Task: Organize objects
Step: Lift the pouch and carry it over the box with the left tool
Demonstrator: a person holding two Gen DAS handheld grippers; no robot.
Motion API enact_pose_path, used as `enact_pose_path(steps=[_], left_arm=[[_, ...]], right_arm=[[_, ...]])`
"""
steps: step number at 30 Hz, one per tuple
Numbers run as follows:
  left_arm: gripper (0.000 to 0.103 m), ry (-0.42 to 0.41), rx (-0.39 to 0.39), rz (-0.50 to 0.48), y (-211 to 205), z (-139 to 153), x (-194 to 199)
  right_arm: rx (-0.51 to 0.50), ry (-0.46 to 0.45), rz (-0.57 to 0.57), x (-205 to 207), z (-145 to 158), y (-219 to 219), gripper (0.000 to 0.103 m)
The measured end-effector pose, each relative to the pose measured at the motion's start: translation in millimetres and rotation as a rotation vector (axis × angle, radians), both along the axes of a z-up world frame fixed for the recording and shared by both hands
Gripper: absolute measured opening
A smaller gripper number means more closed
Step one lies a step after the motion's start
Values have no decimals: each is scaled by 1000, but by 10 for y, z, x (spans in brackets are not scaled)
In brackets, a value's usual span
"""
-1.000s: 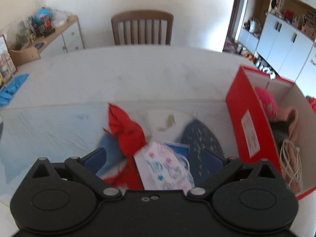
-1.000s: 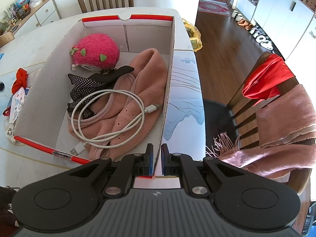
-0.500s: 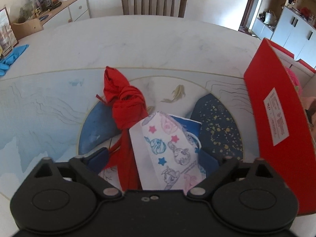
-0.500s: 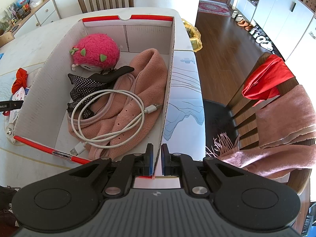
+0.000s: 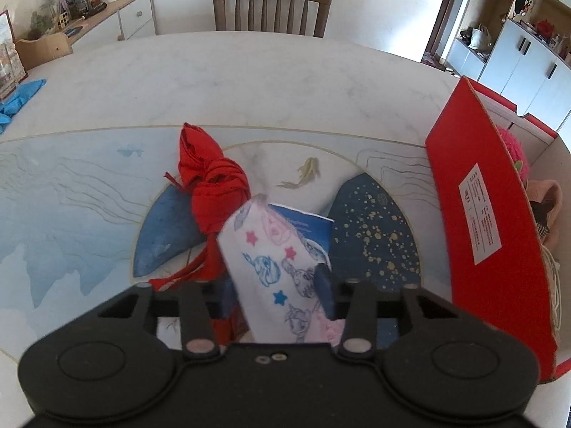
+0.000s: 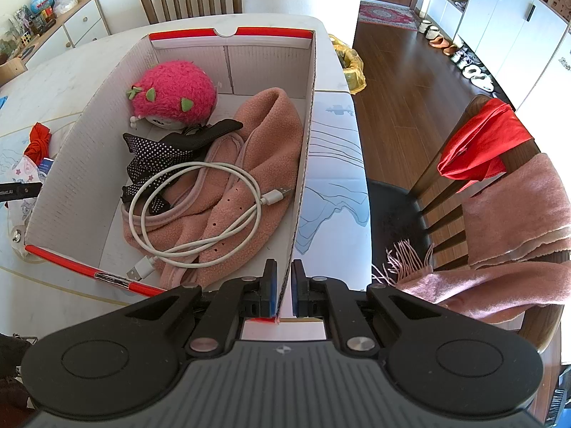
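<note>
While your right gripper (image 6: 283,287) stays clenched on the near wall of the red box (image 6: 303,164), your left gripper (image 5: 278,294) has just been closing on the cartoon-print cloth (image 5: 274,260), and its pads now look pressed against the fabric. That cloth lies on the table (image 5: 249,82) left of the box, beside a knotted red cloth (image 5: 210,178). Inside the box sit a pink plush toy (image 6: 175,92), pink fleece (image 6: 257,149) and a white cable (image 6: 200,210).
</note>
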State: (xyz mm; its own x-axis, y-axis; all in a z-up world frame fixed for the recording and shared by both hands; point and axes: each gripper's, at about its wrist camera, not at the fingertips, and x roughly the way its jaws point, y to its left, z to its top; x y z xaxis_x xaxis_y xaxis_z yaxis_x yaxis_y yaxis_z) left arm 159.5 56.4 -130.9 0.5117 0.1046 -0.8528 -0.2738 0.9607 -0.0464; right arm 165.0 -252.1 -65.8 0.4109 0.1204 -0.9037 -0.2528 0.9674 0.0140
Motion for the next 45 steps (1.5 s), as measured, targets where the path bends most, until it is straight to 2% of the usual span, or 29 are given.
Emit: enact_pose_path(steps=[3, 4, 5, 7, 12, 20, 32, 38, 45], left_arm=[[19, -3, -8, -7, 11, 38, -28], [9, -5, -12, -11, 13, 50, -38], [4, -8, -16, -14, 12, 58, -50], [1, -22, -19, -26, -6, 87, -72], [0, -69, -51, -55, -71, 233, -130], [0, -136, -127, -155, -299, 639, -168], [0, -230, -184, -318, -695, 1162, -87], [0, -232, -198, -419, -1011, 1200, 84], [0, -204, -221, -544, -1472, 1099, 299]], right_arm=[[1, 0, 0, 2, 0, 3, 8], [0, 0, 0, 2, 1, 4, 8], [0, 0, 0, 2, 0, 3, 8], [1, 0, 0, 2, 0, 2, 8], [1, 0, 1, 2, 0, 1, 8], [1, 0, 0, 1, 0, 2, 8], [0, 0, 0, 1, 0, 2, 8], [0, 0, 0, 1, 0, 2, 8], [-4, -2, 5, 9, 7, 21, 8]])
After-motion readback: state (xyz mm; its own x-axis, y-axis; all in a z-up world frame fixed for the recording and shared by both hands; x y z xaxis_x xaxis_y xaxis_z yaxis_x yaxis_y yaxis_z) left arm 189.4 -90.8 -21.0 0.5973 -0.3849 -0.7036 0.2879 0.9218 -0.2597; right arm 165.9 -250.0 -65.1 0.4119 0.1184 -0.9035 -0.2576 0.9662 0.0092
